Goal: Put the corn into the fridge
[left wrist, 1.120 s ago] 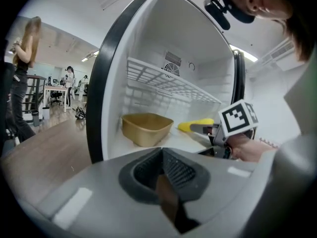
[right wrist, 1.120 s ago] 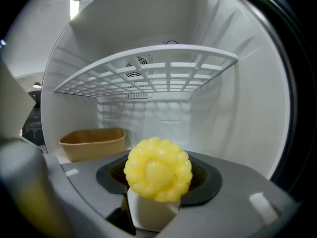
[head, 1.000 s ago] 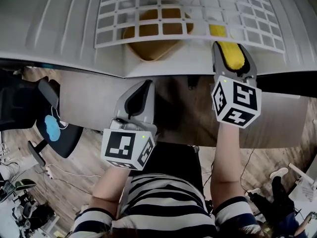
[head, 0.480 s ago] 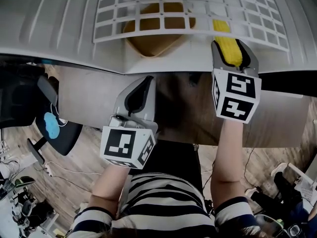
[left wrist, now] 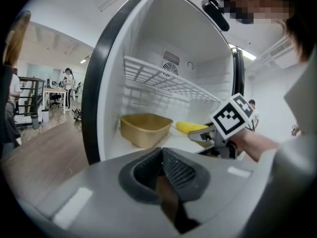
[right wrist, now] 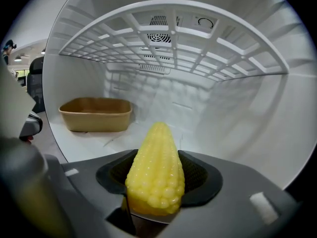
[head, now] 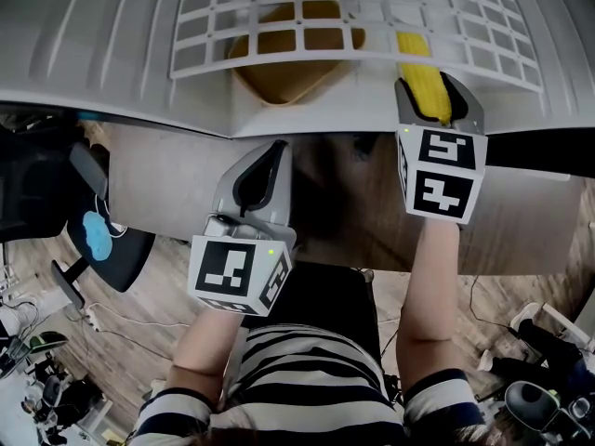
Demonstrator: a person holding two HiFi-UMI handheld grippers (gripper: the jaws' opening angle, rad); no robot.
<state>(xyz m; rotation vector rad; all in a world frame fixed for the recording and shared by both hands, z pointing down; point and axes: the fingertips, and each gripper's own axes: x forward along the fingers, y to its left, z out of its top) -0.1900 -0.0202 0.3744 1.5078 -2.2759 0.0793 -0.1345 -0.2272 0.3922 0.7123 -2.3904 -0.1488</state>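
The big white open-fronted fridge takes up most of the scene, its door swung out of the way and the cavity lit. Across it runs 1 white plastic-coated wire shelf, and on the white floor below, to the left, sits a shallow tan rectangular tub.

The left gripper hangs back outside the opening, well apart from everything inside, with its jaws together on nothing.

The right gripper reaches in past the front edge on the right side, under the shelf, and its 2 jaws are clamped on the fat end of the yellow plastic-looking corn cob. The cob's tapered tip points towards the back wall. I can't tell from here whether it hangs just above the fridge floor or touches it.

By my reckoning the job is most of the way done: the corn is picked up and brought inside the cavity. What's left is setting it down on the bare floor right of the tub, letting go, and drawing the gripper out.
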